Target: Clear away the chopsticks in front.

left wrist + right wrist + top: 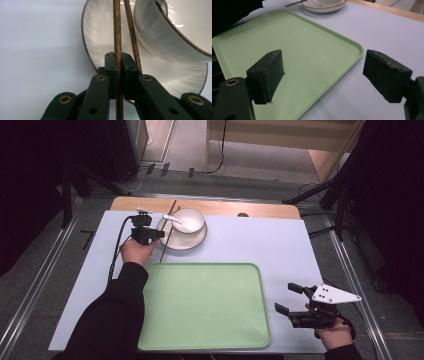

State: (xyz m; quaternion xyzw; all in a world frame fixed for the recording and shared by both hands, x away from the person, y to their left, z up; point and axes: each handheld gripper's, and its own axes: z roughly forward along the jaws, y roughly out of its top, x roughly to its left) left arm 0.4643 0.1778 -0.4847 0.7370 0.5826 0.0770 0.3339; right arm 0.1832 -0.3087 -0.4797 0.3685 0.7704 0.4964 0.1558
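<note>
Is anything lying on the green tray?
No, the green tray is bare; the bowl sits on its plate beyond it.

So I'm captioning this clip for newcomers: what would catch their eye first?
The big empty green tray at the near middle of the table. Behind it, the left tongs are shut on one chopstick lying across the plate under the white bowl; the right tongs hang open beside the tray.

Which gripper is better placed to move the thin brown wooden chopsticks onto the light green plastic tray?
The left gripper. Its jaws are already shut on one of the thin brown wooden chopsticks lying across the white plate. The right gripper is open, far off beside the light green plastic tray.
</note>
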